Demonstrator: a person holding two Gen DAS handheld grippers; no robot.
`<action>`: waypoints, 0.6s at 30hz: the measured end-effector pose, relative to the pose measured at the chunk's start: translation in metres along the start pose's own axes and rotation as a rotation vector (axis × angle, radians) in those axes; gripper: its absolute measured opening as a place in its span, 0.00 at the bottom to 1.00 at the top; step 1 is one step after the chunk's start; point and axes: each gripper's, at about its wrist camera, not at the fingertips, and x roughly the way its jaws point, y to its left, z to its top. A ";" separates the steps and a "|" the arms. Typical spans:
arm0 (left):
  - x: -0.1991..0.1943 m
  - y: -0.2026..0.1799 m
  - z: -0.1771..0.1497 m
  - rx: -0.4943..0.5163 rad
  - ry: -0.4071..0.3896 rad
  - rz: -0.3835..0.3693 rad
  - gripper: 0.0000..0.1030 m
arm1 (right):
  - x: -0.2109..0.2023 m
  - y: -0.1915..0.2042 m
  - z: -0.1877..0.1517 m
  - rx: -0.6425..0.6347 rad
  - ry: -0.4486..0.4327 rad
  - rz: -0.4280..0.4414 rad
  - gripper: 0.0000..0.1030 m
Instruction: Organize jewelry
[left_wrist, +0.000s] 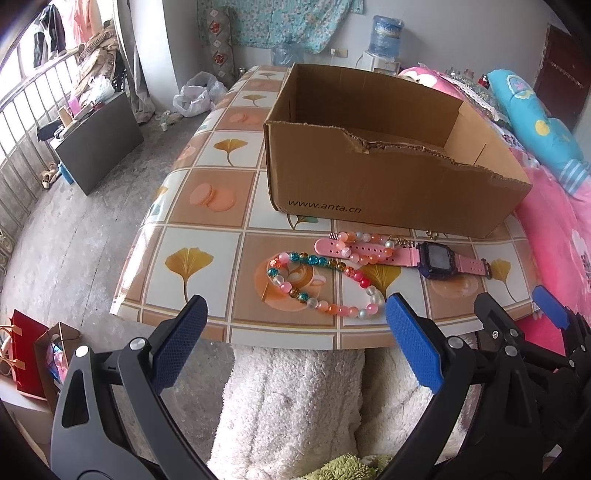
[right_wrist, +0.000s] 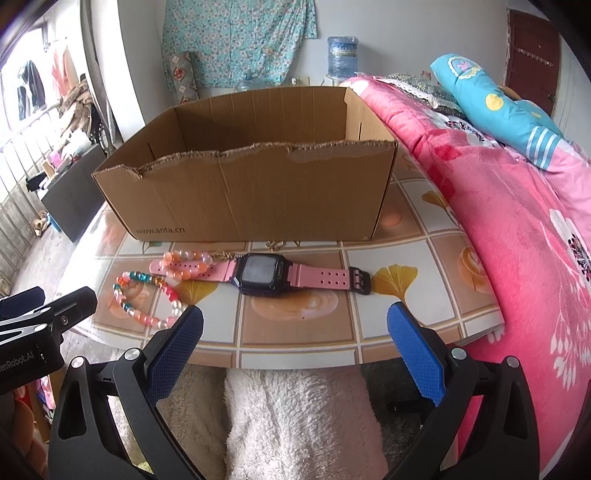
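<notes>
A colourful bead necklace (left_wrist: 317, 284) lies on the tiled table (left_wrist: 207, 236) near its front edge; it also shows in the right wrist view (right_wrist: 147, 295). A shorter pink and orange bead bracelet (left_wrist: 365, 245) (right_wrist: 188, 264) lies across the strap of a pink digital watch (left_wrist: 439, 258) (right_wrist: 262, 275). Behind them stands an open cardboard box (left_wrist: 388, 184) (right_wrist: 251, 192). My left gripper (left_wrist: 295, 332) is open and empty, just before the table edge below the necklace. My right gripper (right_wrist: 295, 332) is open and empty, below the watch; it also shows in the left wrist view (left_wrist: 517, 306).
A small gold trinket (right_wrist: 275, 243) lies against the box front. A pink quilt (right_wrist: 517, 229) and a blue pillow (right_wrist: 498, 96) border the table's right side. White fleece (left_wrist: 295, 406) lies below the table edge. Gift bags (left_wrist: 33, 362) and a dark cabinet (left_wrist: 99, 144) stand at the left.
</notes>
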 end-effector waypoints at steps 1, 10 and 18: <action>-0.001 0.000 0.001 0.001 -0.003 0.002 0.91 | -0.001 0.000 0.002 0.000 -0.006 0.001 0.95; 0.004 0.029 0.002 -0.020 -0.005 0.014 0.91 | -0.009 0.002 0.013 -0.032 -0.065 0.040 0.95; 0.021 0.063 -0.007 -0.004 -0.031 -0.125 0.91 | 0.011 0.024 0.014 -0.082 0.037 0.215 0.79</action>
